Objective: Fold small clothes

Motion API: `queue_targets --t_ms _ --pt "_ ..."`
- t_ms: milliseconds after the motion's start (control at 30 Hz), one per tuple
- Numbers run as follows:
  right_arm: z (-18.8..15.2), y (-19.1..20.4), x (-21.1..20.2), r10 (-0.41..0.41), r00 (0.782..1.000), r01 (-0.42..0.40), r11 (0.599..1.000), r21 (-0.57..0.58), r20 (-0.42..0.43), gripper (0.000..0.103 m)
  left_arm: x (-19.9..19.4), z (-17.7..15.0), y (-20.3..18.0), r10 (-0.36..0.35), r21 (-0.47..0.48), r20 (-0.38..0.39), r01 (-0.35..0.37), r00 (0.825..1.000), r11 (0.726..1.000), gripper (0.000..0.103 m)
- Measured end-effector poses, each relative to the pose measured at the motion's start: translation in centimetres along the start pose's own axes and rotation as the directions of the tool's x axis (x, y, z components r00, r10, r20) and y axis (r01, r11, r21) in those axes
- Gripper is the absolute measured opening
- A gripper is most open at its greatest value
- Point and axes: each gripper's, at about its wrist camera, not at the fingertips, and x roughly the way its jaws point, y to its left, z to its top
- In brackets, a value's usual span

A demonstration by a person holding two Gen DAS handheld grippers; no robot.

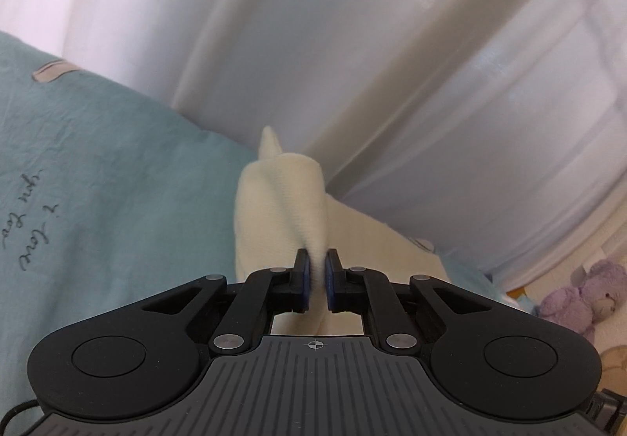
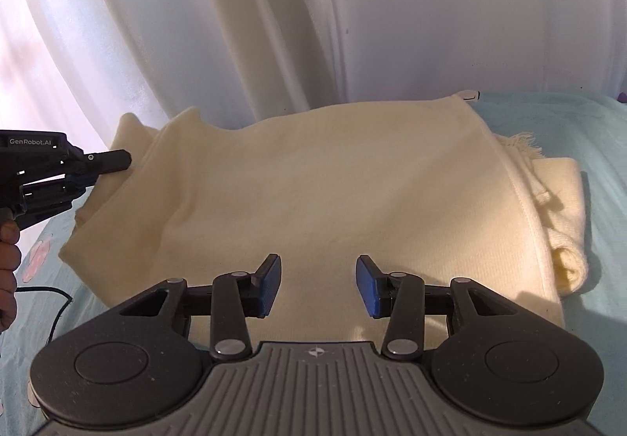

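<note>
- Mostly flat, the cream knit garment (image 2: 313,193) lies on the bed, its far edge close to the white curtain (image 2: 352,13); a fringed cream fabric layer (image 2: 556,201) sticks out from under its right side, so the pile is several layers thick and likely partway through folding.
- At the garment's left end, a corner is lifted off the bed into a peaked ridge (image 1: 282,208), probably so that end can be carried over the flat part.
- Holding that ridge is the left claw (image 1: 317,279), its blue pads pressed together on the cloth; the right wrist view shows the same claw (image 2: 113,161) at the garment's left edge, with the person's hand (image 2: 8,263) on the grip.
- Over the near middle of the garment, the right claw (image 2: 318,285) hovers with its pads spread apart and nothing between them, plausibly ready to pin the cloth or take another edge; whether it touches the fabric I cannot tell.
- Beneath everything is the teal bedsheet (image 1: 98,181), printed with handwriting-style script.
- Well off to the side, a purple plush bear (image 1: 588,295) sits beyond the bed, clear of the work.
</note>
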Motion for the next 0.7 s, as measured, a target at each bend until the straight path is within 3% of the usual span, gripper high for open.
queue_targets --t_ms 167,300,467,567,700 --pt "-0.1 -1.0 -0.7 -0.019 1.000 0.019 1.000 0.012 0.009 0.043 4.8 -3.4 -4.2 -0.005 0.072 -0.093 0.011 0.996 0.997 0.010" --pt "0.0 -1.7 -0.8 -0.039 0.999 0.039 0.999 0.017 0.008 0.043 7.3 -6.1 -4.7 0.029 0.101 -0.118 -0.017 0.993 0.995 0.010" --pt "0.3 -1.8 -0.6 -0.035 0.999 0.035 0.999 0.026 0.003 0.043 6.1 -6.9 -5.7 0.038 0.217 -0.099 -0.016 0.994 0.976 0.020" --pt "0.6 -1.3 -0.3 -0.023 1.000 0.023 1.000 0.008 0.009 0.043 3.7 -6.4 -5.8 -0.007 0.177 -0.126 0.030 0.992 0.984 0.020" --pt "0.8 -0.4 0.3 -0.006 1.000 0.006 1.000 -0.016 0.006 0.043 0.9 -6.6 -5.0 0.013 0.164 -0.033 -0.007 0.999 0.986 0.020"
